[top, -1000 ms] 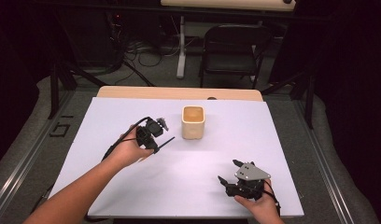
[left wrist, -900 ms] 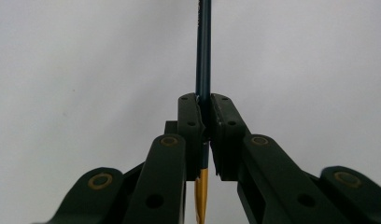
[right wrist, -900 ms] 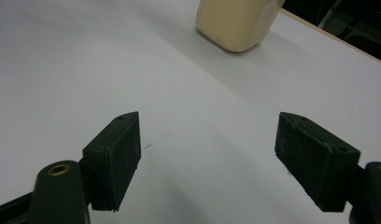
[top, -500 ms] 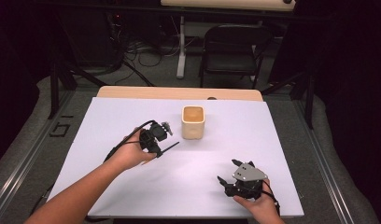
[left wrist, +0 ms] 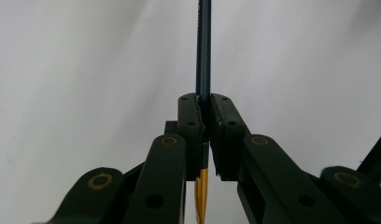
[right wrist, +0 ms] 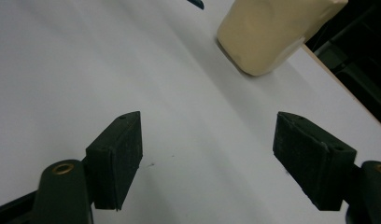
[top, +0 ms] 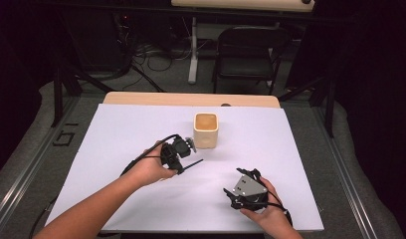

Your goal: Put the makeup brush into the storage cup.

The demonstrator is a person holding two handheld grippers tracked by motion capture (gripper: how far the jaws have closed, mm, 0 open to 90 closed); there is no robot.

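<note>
Two grippers work over the white table (top: 116,149); the right gripper (right wrist: 207,154) sits nearest the person, well short of the cream cup (top: 206,130) and to its right, jaws spread wide with nothing between them; the left gripper (left wrist: 205,126), just left of the cup and short of it, pinches a dark pencil (left wrist: 203,51); its thin shaft points toward the cup's base.
</note>
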